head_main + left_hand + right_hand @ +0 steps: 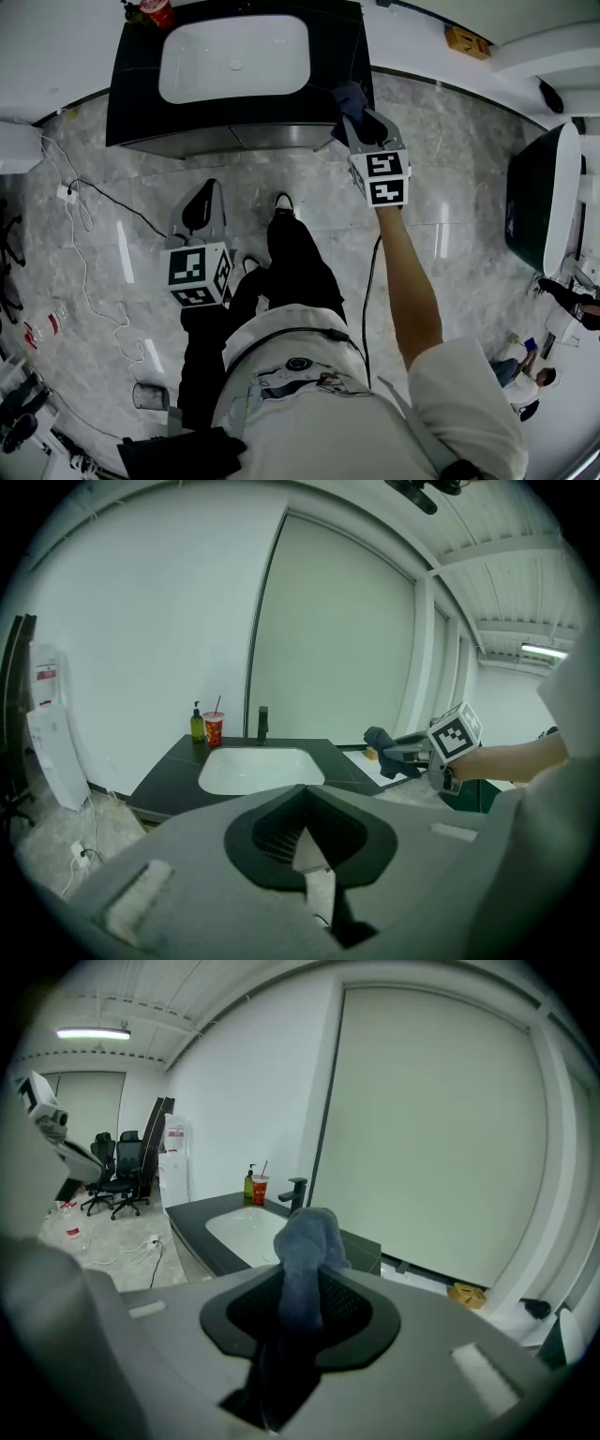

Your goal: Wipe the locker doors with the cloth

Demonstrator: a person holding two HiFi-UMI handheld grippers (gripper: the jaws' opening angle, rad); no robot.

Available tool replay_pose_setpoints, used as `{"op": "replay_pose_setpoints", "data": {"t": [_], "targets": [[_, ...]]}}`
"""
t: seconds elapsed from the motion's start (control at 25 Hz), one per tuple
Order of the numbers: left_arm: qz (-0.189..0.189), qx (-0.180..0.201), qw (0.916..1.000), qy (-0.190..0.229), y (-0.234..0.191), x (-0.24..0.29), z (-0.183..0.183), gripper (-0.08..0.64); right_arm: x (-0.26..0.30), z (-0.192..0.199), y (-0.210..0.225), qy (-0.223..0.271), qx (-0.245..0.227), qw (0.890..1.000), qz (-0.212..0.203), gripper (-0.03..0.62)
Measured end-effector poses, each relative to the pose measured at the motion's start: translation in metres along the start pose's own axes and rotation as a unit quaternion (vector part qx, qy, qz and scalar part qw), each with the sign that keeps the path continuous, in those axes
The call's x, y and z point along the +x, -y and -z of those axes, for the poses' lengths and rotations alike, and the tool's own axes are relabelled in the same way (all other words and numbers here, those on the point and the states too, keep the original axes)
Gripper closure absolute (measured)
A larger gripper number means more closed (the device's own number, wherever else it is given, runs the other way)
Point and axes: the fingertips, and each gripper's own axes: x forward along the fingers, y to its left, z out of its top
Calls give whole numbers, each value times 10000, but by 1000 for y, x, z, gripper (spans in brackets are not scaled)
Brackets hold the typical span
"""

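A dark blue cloth [352, 97] sticks out of my right gripper [361, 122], whose jaws are shut on it; the arm is stretched forward over the right end of the black sink counter [131, 84]. In the right gripper view the cloth [307, 1241] stands bunched between the jaws and hangs down behind them. My left gripper [201, 208] is held lower, in front of the counter, shut with nothing in it. From the left gripper view the cloth [380, 738] shows at the right. I cannot make out any locker door; a tall pale panel [431, 1129] stands behind the counter.
A white basin [234, 56] is set in the counter, with a red cup [157, 11], a green bottle [197, 726] and a black tap [262, 724]. Cables [84, 281] trail on the floor at left. A dark tub [539, 202] stands at right, office chairs [117, 1185] farther off.
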Motion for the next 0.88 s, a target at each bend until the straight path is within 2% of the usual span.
{"op": "replay_pose_setpoints", "data": {"t": [0.24,0.44,0.64,0.76,0.88], "targets": [[-98,-27,9999,128,-21,-72,39,558,-65,-8,-49,172,-493,9984,235,488],[-110,-76,9998,132,-24,-99,61,558,-97,-5,-68,209,-868,9956,288,488],[-65,-116,9999,35,-24,-90,93,558,-96,10,-80,282,-1161,9927,176,488],[-143,-106,9998,-33,-27,-67,135,558,-79,32,-84,425,-1171,9921,147,488],[-197,-59,9998,11,-29,-31,184,557,-50,56,-93,714,-1412,9874,56,488]]}}
